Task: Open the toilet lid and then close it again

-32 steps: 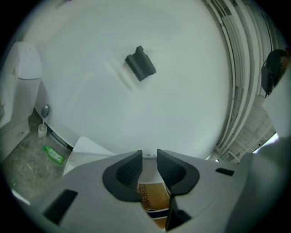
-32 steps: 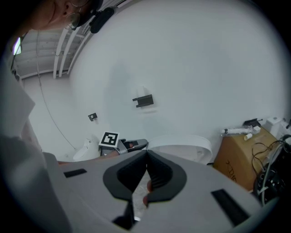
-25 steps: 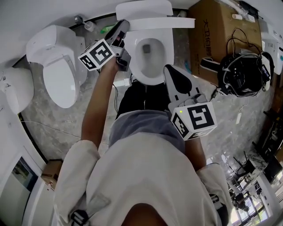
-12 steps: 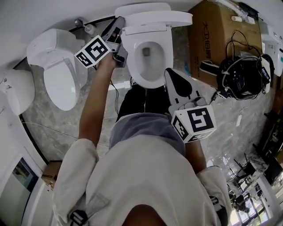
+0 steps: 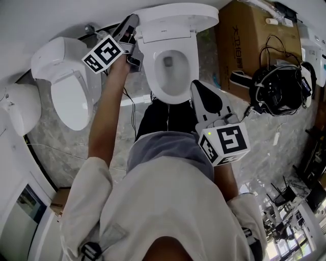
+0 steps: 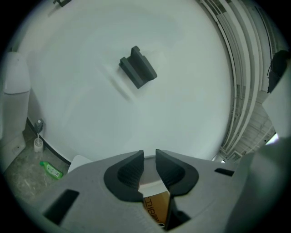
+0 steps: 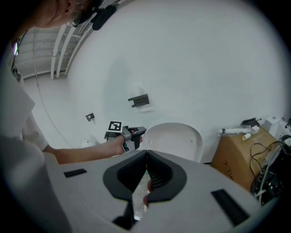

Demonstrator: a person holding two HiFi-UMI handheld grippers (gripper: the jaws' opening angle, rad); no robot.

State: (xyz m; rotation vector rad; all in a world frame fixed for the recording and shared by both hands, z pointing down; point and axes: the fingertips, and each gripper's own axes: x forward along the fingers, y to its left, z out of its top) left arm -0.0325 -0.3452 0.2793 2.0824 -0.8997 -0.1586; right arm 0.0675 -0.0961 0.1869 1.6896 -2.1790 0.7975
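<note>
Left tongs point(image 5: 131, 21), jaws just narrowed to an empty slit, at raised lid's point(image 5: 178, 11) nine o'clock; right tongs point(image 5: 196, 84) closed, empty, overlapping seat point(image 5: 151, 66).

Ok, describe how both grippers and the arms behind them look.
Left gripper and right gripper: pale grey shells with black ribbed pads, each carrying a white cube of black square markers. Arms are bare below short white sleeves.
</note>
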